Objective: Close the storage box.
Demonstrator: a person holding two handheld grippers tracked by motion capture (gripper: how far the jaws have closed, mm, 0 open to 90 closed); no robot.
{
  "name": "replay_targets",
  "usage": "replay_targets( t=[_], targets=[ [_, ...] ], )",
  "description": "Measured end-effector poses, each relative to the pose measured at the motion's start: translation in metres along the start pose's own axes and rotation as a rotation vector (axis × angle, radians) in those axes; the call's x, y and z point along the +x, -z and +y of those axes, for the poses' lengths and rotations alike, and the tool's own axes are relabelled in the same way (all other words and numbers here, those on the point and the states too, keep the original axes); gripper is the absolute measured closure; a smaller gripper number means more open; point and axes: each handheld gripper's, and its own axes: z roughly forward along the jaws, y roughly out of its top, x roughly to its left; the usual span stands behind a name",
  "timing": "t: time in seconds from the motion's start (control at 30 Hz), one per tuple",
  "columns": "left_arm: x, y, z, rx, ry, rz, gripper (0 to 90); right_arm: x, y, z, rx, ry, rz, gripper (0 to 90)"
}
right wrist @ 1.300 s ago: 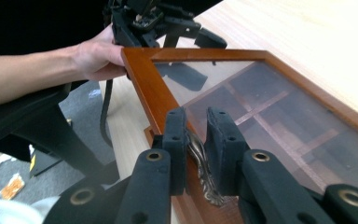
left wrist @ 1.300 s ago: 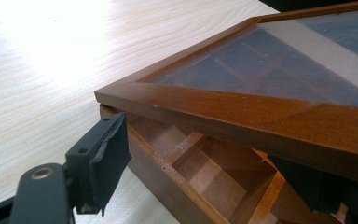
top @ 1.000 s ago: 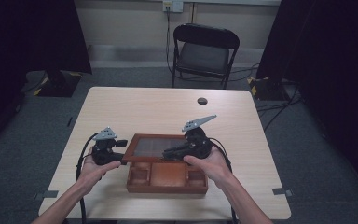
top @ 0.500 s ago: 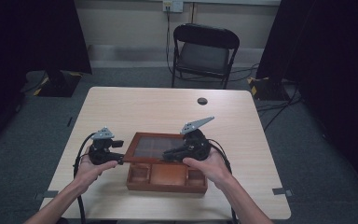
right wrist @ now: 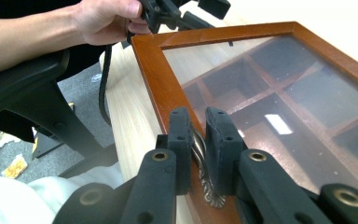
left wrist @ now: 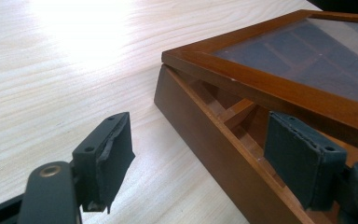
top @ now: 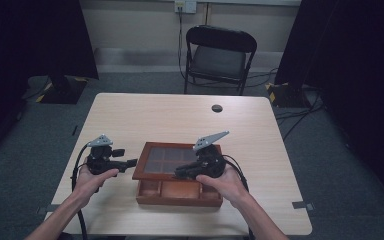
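Right tongs [right wrist: 199, 154]: clamped tight on the small metal handle [right wrist: 205, 175] at the front edge of the glass lid [top: 174, 161], pads pinching it from both sides, and the lid sits raised at an angle.
Right hand [top: 223, 182]: comes in from the bottom right of the high view, forearm angled up and inward, fingers wrapped around the tongs' body, which lies low over the front of the wooden box [top: 179, 187], grey plate tipped upward.
Left tongs [left wrist: 200, 154]: jaws apart and gripping nothing; they have just been easing a touch narrower, one pad [left wrist: 114, 154] hangs over bare worktop, the other sits over the box's open inside, below the lid's frame, so the box's side wall runs up between them (no pad presses on it).
Left hand [top: 91, 180]: forearm rises from the bottom left, palm cupped under the tongs, which point level toward the lid's left corner.
Wooden box: near the front middle of the worktop [top: 145, 117], between the two hands, its divided compartments showing through the glass and along the open front strip.
Lid: wooden frame, glass pane, front edge lifted clear of the box, far edge lower.
Worktop extras: a small dark round object [top: 217, 108] lies well apart near the far edge; a black chair [top: 219, 55] stands beyond.
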Motion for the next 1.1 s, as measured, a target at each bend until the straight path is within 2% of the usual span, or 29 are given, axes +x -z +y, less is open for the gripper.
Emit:
replay_targets(
  t=[0.07,0.27,0.37,0.47,0.53,0.7,1.1],
  targets=[
    [0.0,-0.001,-0.001,0.01,-0.014,0.01,23.4,0.001,-0.001,-0.003,0.012,0.002,-0.004,81.0],
    [0.0,-0.004,-0.003,0.027,-0.01,-0.002,23.3,0.001,-0.003,-0.006,0.022,0.015,-0.005,81.1],
    [0.001,-0.003,-0.003,0.012,0.035,-0.023,23.4,0.001,-0.005,-0.007,0.035,0.023,-0.004,81.2],
    [0.002,-0.002,-0.004,0.016,0.012,-0.001,23.4,0.002,-0.008,-0.01,0.047,0.023,-0.003,81.2],
    [0.004,-0.002,-0.004,0.012,0.027,-0.003,23.3,0.001,-0.011,-0.014,0.057,0.018,0.001,81.2],
    [0.007,0.0,-0.004,0.0,0.032,0.002,23.3,0.001,-0.02,-0.022,0.097,0.02,0.0,81.2],
    [0.005,-0.002,-0.004,0.014,0.02,-0.001,23.1,0.0,-0.033,-0.035,0.139,0.025,-0.007,81.4]
  ],
)
